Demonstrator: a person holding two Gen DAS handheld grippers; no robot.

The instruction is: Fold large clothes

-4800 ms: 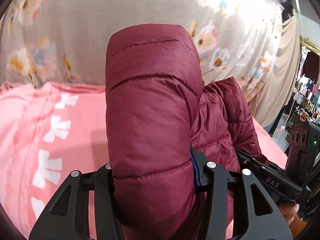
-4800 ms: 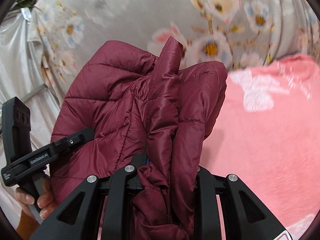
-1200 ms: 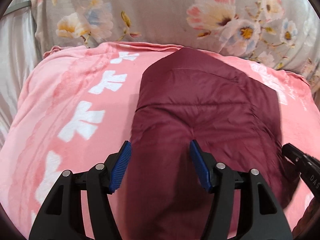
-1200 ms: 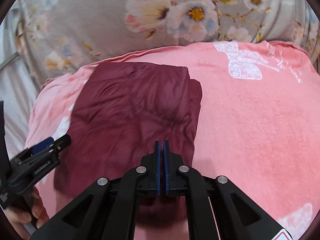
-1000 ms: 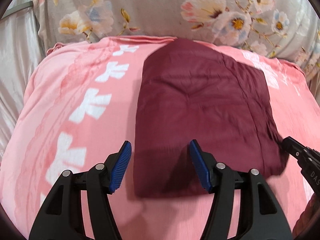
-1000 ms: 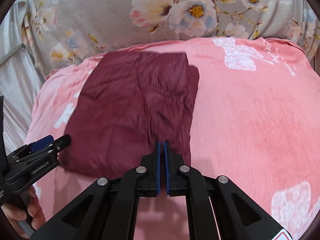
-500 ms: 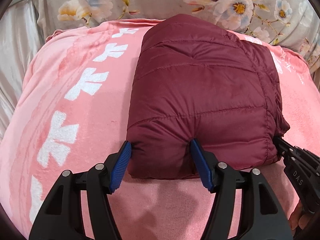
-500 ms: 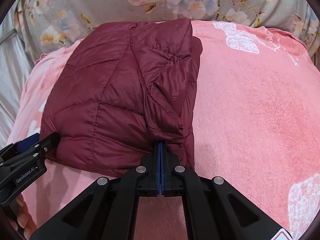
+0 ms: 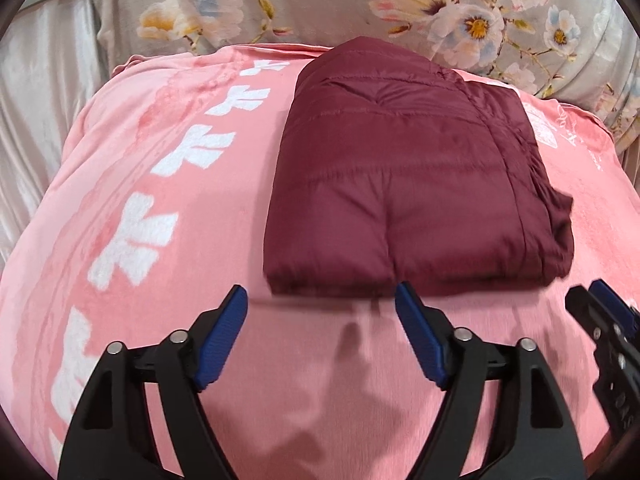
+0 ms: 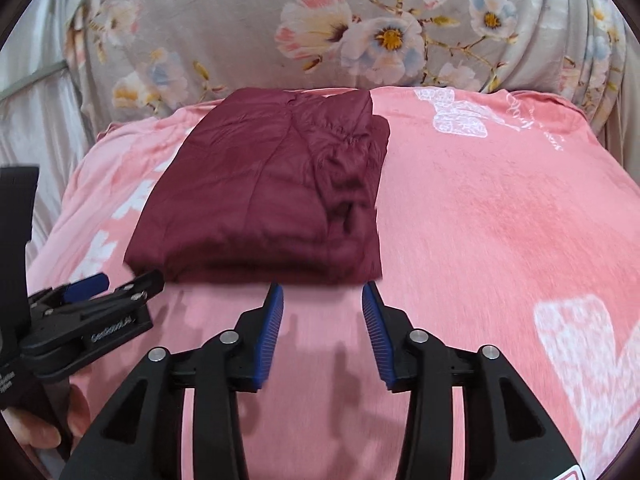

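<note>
Left wrist view: a maroon quilted puffer jacket (image 9: 408,184) lies folded into a compact rectangle on a pink blanket (image 9: 168,320) with white bow prints, which covers a bed. The bundle sits toward the far edge of the bed, close to a grey floral cover (image 9: 320,4) behind it. The left claw (image 9: 322,332) hovers just short of the jacket's near edge, its blue-padded jaws opening wide, with only pink blanket between them. The tip of the right claw shows at the right edge of this view.

Right wrist view: the same folded jacket (image 10: 272,192) rests flat, with some bunched layers along its right side. The right claw (image 10: 323,324) is just in front of the bundle's near right corner, its jaws opening, nothing between them. The left claw (image 10: 96,292) shows at lower left, held by a hand (image 10: 36,432).

Judging from both views, the folding looks essentially done: the jacket is a neat stack and both claws have let go. At most, the rumpled right side could be tidied.
</note>
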